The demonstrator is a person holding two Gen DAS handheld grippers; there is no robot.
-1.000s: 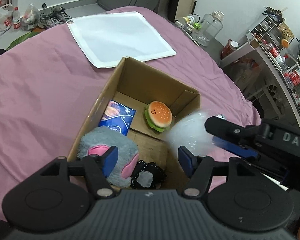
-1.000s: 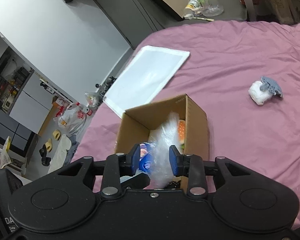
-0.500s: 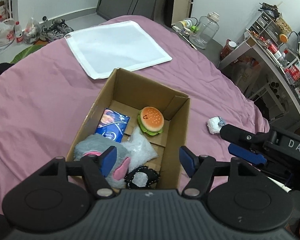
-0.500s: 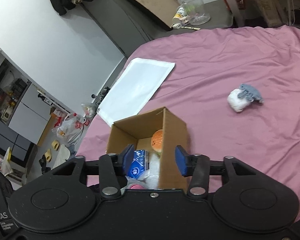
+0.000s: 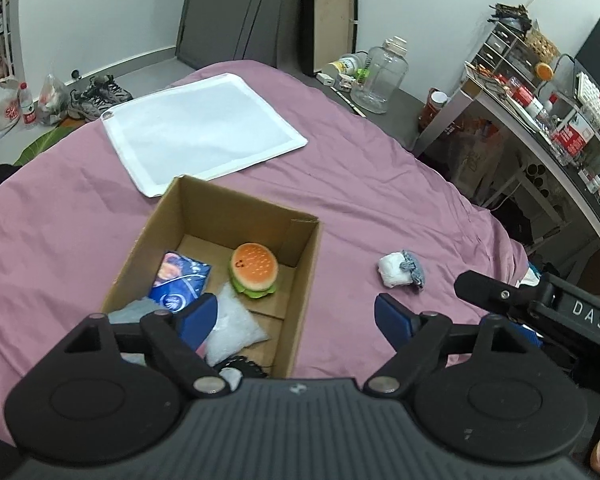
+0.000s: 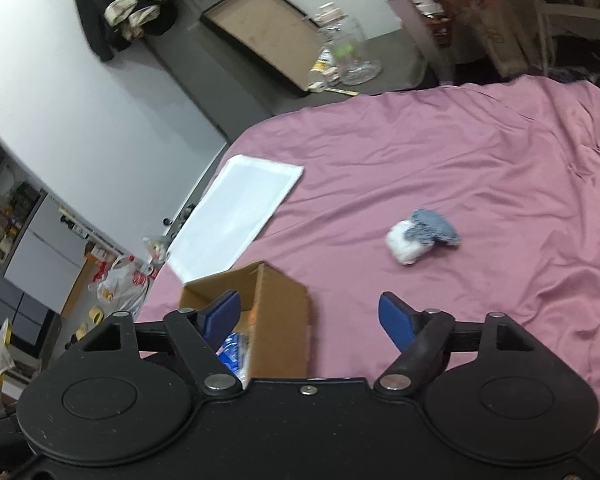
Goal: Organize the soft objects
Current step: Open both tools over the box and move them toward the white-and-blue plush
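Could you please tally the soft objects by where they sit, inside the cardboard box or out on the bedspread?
Inside the cardboard box: 5 (burger plush, blue packet, clear plastic bag, grey plush, black lacy item)
On the bedspread: 1 (white and grey rolled sock)
Total: 6

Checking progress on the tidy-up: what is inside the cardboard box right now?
In the box: a burger plush, a blue packet, a clear bag, something grey and a black item. The left gripper covers the near end.
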